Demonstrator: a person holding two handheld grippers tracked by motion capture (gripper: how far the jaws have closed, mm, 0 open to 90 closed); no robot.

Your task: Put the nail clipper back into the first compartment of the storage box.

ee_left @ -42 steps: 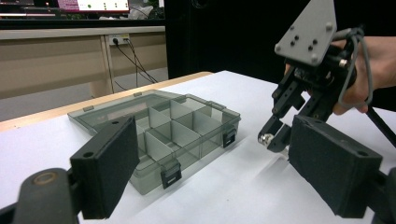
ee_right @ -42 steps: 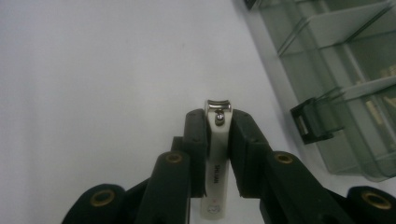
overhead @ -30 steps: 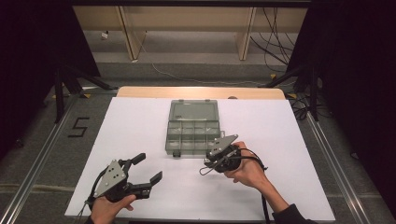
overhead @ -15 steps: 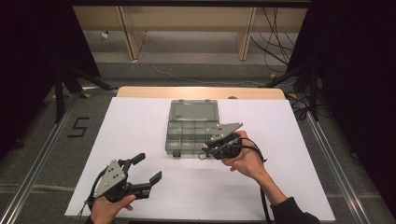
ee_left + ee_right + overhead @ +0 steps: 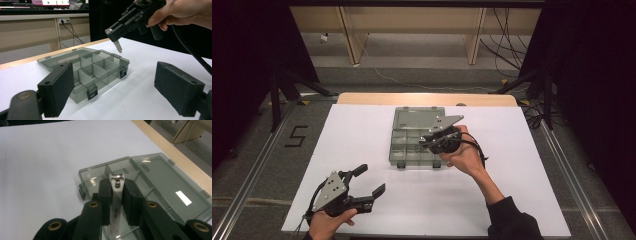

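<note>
A smoky clear organizer box (image 5: 394,150) lies open mid-table, its lid (image 5: 417,119) flat behind the divided compartments. My right gripper (image 5: 429,142) hovers over the box's right side, shut on a silver nail clipper (image 5: 115,197). In the right gripper view the clipper stands between the jaws above the compartments (image 5: 93,176). The left gripper view shows the clipper (image 5: 118,46) hanging from the right gripper (image 5: 115,31) above the box (image 5: 100,72). My left gripper (image 5: 371,180) rests near the front left, open, nothing between its jaws.
White sheet (image 5: 522,170) covers the table, with a wooden edge (image 5: 427,99) at the far side. Black stands and cables sit on the floor beyond. Open surface lies between the box and the left gripper.
My right gripper has moved away from the person and up, from the box's front right corner to above its compartments, with the clipper still held. The left gripper has stayed put.
</note>
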